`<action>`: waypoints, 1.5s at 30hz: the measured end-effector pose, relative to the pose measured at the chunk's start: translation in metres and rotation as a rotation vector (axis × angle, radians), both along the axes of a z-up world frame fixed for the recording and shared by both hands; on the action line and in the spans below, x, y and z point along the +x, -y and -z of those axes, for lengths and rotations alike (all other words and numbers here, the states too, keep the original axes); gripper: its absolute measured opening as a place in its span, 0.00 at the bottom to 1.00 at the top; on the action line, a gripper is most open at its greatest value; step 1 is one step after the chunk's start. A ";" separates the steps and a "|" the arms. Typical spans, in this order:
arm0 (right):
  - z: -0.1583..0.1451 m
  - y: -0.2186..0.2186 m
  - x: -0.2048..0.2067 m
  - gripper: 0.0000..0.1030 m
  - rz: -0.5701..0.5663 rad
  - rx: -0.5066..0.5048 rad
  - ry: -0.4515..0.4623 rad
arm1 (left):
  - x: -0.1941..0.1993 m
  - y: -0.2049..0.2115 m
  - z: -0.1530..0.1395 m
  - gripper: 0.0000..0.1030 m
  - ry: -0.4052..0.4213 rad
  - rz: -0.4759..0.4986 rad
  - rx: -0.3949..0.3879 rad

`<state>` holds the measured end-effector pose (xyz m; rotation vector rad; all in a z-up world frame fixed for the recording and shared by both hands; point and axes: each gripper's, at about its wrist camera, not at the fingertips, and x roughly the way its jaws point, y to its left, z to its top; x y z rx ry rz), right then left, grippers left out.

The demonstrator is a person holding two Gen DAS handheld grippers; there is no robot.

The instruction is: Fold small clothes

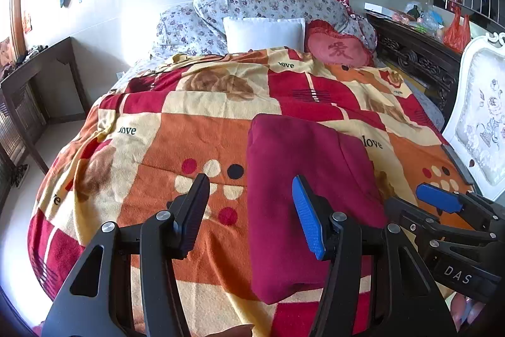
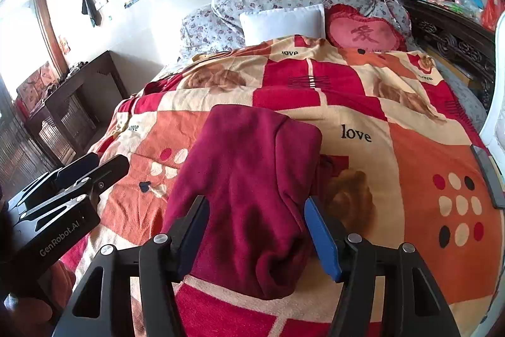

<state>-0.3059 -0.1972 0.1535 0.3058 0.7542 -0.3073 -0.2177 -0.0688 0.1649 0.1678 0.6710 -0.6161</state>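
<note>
A dark red garment [image 1: 303,188] lies folded into a long rectangle on the patterned blanket [image 1: 157,147]; it also shows in the right wrist view [image 2: 249,185]. My left gripper [image 1: 249,217] is open and empty, held above the garment's left edge. My right gripper [image 2: 255,232] is open and empty, above the garment's near end, its jaws either side of it. The right gripper shows at the right of the left wrist view [image 1: 442,204], and the left gripper at the left of the right wrist view [image 2: 94,166].
Floral pillows [image 1: 268,2], a white pillow [image 1: 263,32] and a red heart cushion [image 1: 339,48] lie at the bed's head. A dark wooden desk [image 1: 34,84] stands left, a carved dark cabinet [image 1: 416,52] and a white chair [image 1: 483,116] right.
</note>
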 end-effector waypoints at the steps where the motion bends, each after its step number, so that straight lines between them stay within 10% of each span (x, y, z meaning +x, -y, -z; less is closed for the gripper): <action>1: 0.000 0.000 0.000 0.59 0.000 0.000 -0.003 | 0.000 0.000 0.000 0.53 0.002 -0.001 0.000; 45: 0.031 0.014 0.018 0.60 0.009 0.062 -0.079 | 0.029 0.007 0.029 0.53 -0.057 -0.020 0.020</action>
